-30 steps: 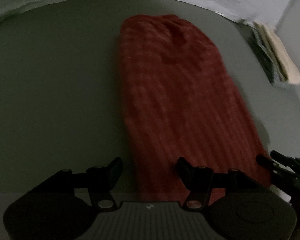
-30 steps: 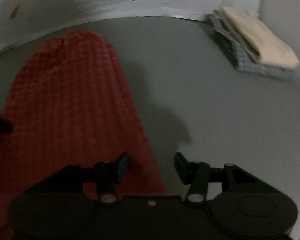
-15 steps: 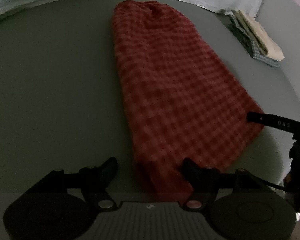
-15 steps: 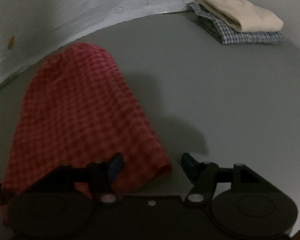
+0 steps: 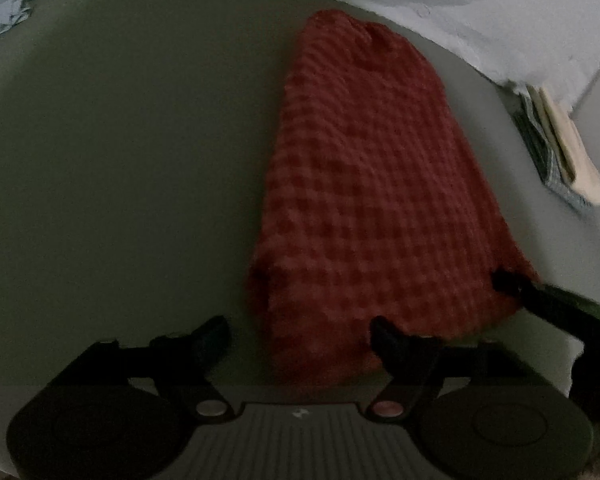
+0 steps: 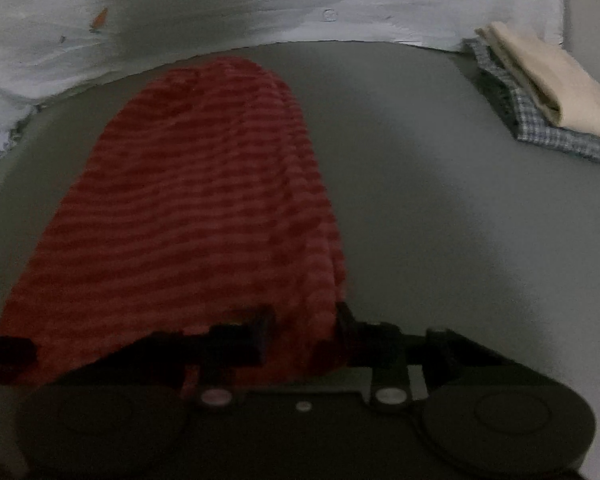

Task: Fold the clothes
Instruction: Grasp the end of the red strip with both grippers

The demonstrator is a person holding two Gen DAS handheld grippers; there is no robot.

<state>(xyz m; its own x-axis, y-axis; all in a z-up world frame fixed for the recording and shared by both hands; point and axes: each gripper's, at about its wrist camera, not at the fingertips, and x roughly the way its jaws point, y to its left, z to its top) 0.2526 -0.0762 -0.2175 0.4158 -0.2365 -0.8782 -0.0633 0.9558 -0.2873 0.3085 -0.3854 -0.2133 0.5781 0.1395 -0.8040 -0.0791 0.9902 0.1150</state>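
1. Red checked cloth (image 5: pixel 372 200) lies folded into a long, narrow strip on a grey table (image 5: pixel 120 160), running from the near edge away toward a pale blue sheet (image 5: pixel 480 4) bunched along the table's far side.
2. Left gripper (image 5: pixel 300 330) stands over the cloth's near left corner. Its jaws are wide and have just been opening — the cloth's corner sits in the gap, the left finger rests apart on bare table, and the right fingertip lies at the cloth's near edge. Neither pad presses the fabric.
3. Right gripper (image 6: pixel 306 322) is at the cloth's near right corner (image 6: pixel 204 208). Its jaws are narrow and have just been closing, and a thick bunched fold of the red fabric is pinched between the two dark fingers. The picture is blurred here, yet the fabric plainly fills the gap from pad to pad.
4. In the left wrist view the right gripper's dark finger (image 5: pixel 512 282) shows at the right, touching the cloth's far corner.
5. Small stack of folded clothes sits well apart at the table's far right — a cream piece (image 6: pixel 548 80) on top of a blue-and-white checked piece (image 6: pixel 540 132).
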